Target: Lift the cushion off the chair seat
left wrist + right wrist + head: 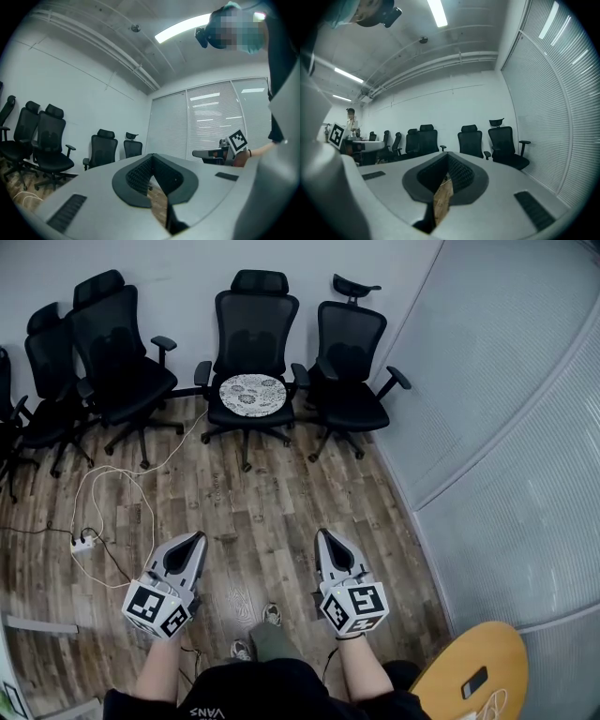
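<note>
Round white patterned cushion [252,395] lies flat on the seat of the black mesh office chair [253,329], mid-row against the far white wall [187,268]. The pattern looks like lace or a floral print, but it's too small to say which. A second black chair [352,362] is just beside it on the right, armrests close. More black chairs [117,357] are on the left. All stand on a wood-plank floor [281,493]. A white cable [141,502] loops over the floor from near the chair legs to a white power strip [82,543] at left.

Both tools are well apart from the cushion, close to the person, held level and pointing at the chair row.

Left hand-held gripper [198,540]: jaws pressed together, nothing pinched. In its own view the ribbed pads [138,176] meet at the tip.

Right hand-held gripper [322,534]: jaws pressed together, also empty. Its pads [461,173] meet at the tip, and only floor shows through the slit behind them.

The marker cubes face up at the head camera.

The person's shoes [271,615] are on the floor between the two grippers. A curved ribbed grey wall panel [506,427] is on the right. At bottom right a round wooden surface [469,652] carries a dark phone [474,682].
</note>
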Available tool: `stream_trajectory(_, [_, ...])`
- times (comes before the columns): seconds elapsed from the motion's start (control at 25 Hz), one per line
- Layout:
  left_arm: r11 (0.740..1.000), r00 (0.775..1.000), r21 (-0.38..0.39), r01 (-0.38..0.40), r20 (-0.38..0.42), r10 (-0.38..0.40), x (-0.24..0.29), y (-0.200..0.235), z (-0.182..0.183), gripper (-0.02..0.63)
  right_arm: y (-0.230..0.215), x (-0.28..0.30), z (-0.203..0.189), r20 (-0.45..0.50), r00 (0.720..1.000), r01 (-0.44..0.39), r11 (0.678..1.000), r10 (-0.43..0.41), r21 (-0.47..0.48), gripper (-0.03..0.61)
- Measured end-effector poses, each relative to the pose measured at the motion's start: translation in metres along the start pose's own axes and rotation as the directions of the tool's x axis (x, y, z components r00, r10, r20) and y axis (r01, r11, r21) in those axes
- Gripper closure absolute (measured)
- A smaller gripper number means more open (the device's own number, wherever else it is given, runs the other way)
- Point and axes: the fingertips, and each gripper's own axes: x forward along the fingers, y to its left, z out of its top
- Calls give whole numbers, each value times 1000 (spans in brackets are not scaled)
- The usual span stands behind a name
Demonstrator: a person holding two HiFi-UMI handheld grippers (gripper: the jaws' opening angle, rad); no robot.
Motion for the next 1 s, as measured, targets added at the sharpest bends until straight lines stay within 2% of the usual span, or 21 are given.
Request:
stream_trajectory(0.24, [1000,1000,0,-19,-1,19,35,22,2,603,-18,39,3,-9,1000,-19,1000,19,2,561])
stream_trajectory(1.0, [993,993,19,-114,15,113,181,81,14,603,-120,180,29,0,993,-115,993,115,-12,561])
